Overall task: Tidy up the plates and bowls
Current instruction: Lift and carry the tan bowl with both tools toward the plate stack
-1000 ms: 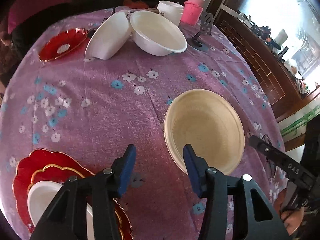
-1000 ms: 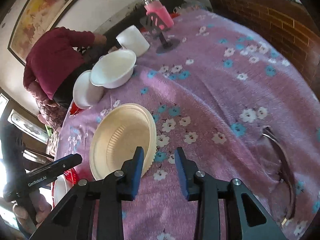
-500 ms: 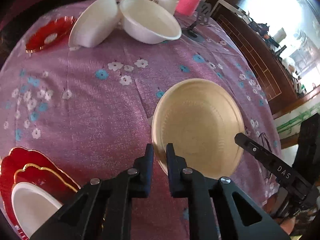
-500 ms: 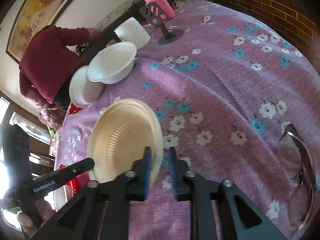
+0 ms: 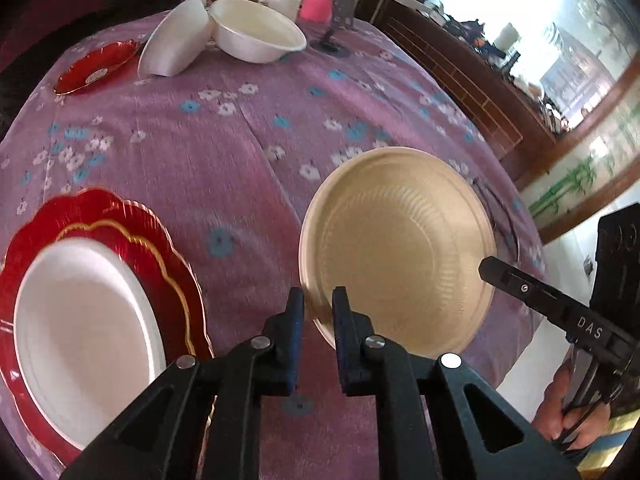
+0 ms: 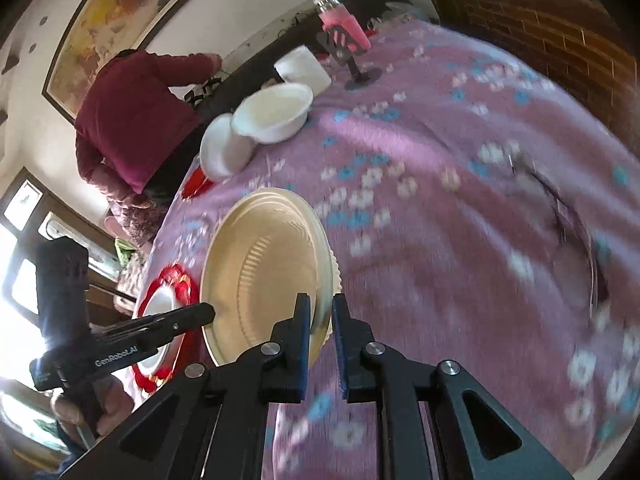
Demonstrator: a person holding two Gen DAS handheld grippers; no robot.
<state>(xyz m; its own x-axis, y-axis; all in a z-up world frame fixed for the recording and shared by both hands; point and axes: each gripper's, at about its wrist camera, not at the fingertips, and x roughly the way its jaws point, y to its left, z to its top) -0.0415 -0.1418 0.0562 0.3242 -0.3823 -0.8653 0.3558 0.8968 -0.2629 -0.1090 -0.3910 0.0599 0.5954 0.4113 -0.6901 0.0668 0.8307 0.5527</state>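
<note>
From the left view, the left gripper [image 5: 318, 310] pinches the tan plate's [image 5: 396, 248] near rim, above the desk [image 5: 224, 152].

From the right view, the right gripper [image 6: 320, 316] pinches the opposite rim. It looks light and bendy; rims hold best.

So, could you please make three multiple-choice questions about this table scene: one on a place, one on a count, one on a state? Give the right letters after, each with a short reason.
1. What does the white plate rest on?
A. the red scalloped plates
B. the bare purple tablecloth
C. a white bowl

2. How many grippers clamp the tan plate?
A. none
B. one
C. two

3. How does the white bowl nearest the small red plate sit?
A. upright
B. tipped on its side
C. upside down, flat

Answers:
1 A, red rim shows around it.
2 C, left gripper and right gripper each pinch its rim.
3 B, its base faces the left wrist view.
</note>
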